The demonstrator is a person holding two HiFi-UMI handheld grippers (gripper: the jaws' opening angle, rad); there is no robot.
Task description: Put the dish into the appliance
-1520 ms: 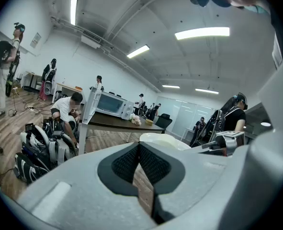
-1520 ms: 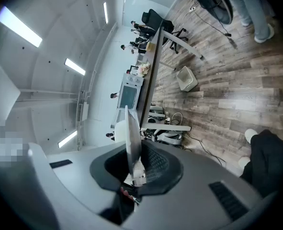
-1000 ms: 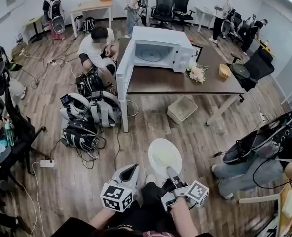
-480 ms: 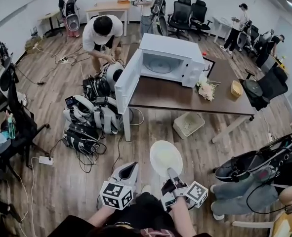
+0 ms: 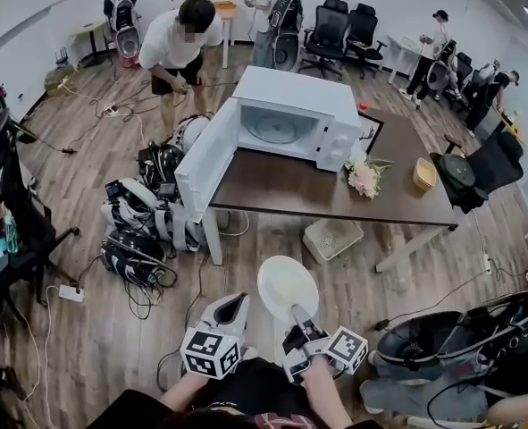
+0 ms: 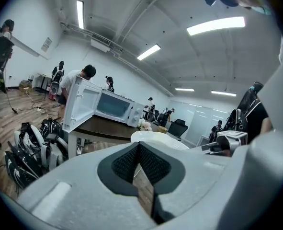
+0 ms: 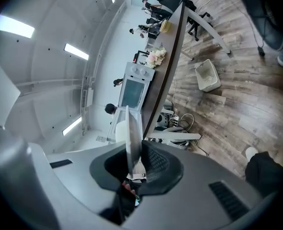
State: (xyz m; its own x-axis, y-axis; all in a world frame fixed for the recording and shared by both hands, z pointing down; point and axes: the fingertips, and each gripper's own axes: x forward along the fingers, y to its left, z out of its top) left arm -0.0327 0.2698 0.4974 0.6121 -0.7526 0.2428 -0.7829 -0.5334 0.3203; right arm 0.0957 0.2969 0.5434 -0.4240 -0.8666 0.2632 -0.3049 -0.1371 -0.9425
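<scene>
A white microwave (image 5: 286, 114) stands on a dark brown table (image 5: 335, 195) with its door (image 5: 205, 159) swung open to the left and its cavity empty. My right gripper (image 5: 296, 313) is shut on the near rim of a white dish (image 5: 286, 282), held over the wooden floor short of the table. In the right gripper view the dish (image 7: 132, 135) stands edge-on between the pads, with the microwave (image 7: 134, 87) beyond. My left gripper (image 5: 235, 306) hangs beside it, shut and empty; its view shows the pads (image 6: 127, 163) meeting, the dish (image 6: 158, 137) to the right, and the microwave (image 6: 115, 107) ahead.
Backpacks and cables (image 5: 147, 222) lie on the floor left of the table. A white basket (image 5: 333, 237) sits under it. Flowers (image 5: 364, 177) and a yellow bowl (image 5: 423, 174) rest on the tabletop. A person in a white shirt (image 5: 179, 43) stands behind the microwave door.
Both grippers and the dish have moved closer to the table and microwave. The person in the white shirt has risen from a crouch and stepped back.
</scene>
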